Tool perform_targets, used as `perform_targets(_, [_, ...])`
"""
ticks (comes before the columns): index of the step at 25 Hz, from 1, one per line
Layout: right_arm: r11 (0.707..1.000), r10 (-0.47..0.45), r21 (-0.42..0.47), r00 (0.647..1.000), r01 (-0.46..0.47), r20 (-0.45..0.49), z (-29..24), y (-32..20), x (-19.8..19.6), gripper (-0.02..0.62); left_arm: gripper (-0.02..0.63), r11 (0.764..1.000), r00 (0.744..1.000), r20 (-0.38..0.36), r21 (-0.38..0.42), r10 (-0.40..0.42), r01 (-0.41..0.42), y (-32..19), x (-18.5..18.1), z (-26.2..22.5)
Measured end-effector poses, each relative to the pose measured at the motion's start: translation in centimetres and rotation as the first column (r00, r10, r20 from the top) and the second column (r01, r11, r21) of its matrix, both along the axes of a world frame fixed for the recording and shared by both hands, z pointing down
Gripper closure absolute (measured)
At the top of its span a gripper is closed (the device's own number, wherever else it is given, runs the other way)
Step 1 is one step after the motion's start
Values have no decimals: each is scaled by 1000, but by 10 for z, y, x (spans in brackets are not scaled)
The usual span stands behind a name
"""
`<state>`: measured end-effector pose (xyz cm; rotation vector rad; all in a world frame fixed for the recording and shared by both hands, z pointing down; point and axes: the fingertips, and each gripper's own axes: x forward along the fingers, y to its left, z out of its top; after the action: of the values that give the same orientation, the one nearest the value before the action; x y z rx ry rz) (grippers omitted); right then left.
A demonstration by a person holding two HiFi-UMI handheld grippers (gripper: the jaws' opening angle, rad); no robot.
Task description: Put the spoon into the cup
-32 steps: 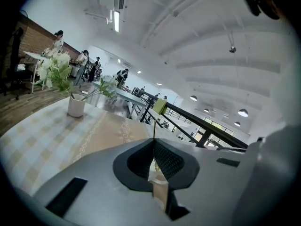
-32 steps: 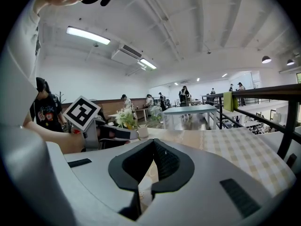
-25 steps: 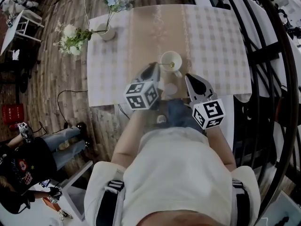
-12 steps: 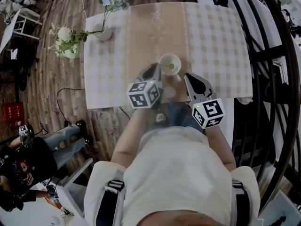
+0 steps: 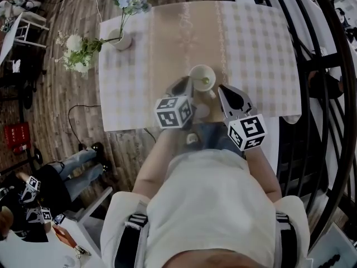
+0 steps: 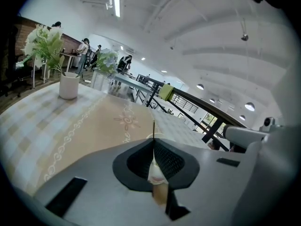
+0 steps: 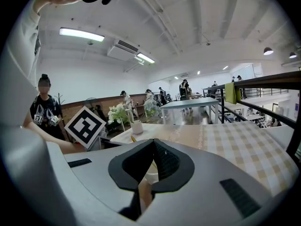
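A pale cup [image 5: 202, 76] stands on the checked tablecloth near the table's front edge, with the spoon [image 5: 204, 81] resting inside it. My left gripper [image 5: 186, 84] is shut, its tips just left of the cup. In the left gripper view the thin spoon handle [image 6: 154, 128] rises right beyond the closed tips [image 6: 154, 142]; no grip on it shows. My right gripper [image 5: 223, 90] is also shut, empty, just right of the cup. Through its jaws I see the cup [image 7: 151, 175] and the handle [image 7: 133, 138].
A white vase with flowers [image 5: 122, 38] stands at the table's far left corner. A small pale round thing [image 5: 201, 109] lies near the front edge between the grippers. A dark railing [image 5: 329, 94] runs along the right. People stand on the floor at lower left.
Both grippers have shifted a little beside the cup, the left one sinking slightly. The cup and the spoon in it have stayed put.
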<state>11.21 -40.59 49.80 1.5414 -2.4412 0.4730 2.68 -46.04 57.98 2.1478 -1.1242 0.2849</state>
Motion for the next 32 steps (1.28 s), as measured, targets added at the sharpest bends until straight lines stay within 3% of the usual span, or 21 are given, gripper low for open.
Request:
perform_targets(14, [1000,-8,-7,1000,8,-7,1,2,-5,595,598,999,998,54,6,33,-33,2,3,8])
perform_targets(15, [1000,-9,-4,1000,9,-8,0,3,-6,595,594,999,998,54,5,31,-31,3,2,8])
perform_targets(17, [1000,-9,-1,1000,9,-10,-3,6,-9,595,501,999,998,44,2,33,-33,5,0,7])
perform_targets(18, [1000,-8,-1,1000,8,-11,-4,8,-10,595,492,999,999,39,3,34,-34,6,-1,6])
perform_targets(32, [999,30,42,999,-29,-20,-22,65,-34,595,476,996,999,-13,81,46,-45,62,-35,-39])
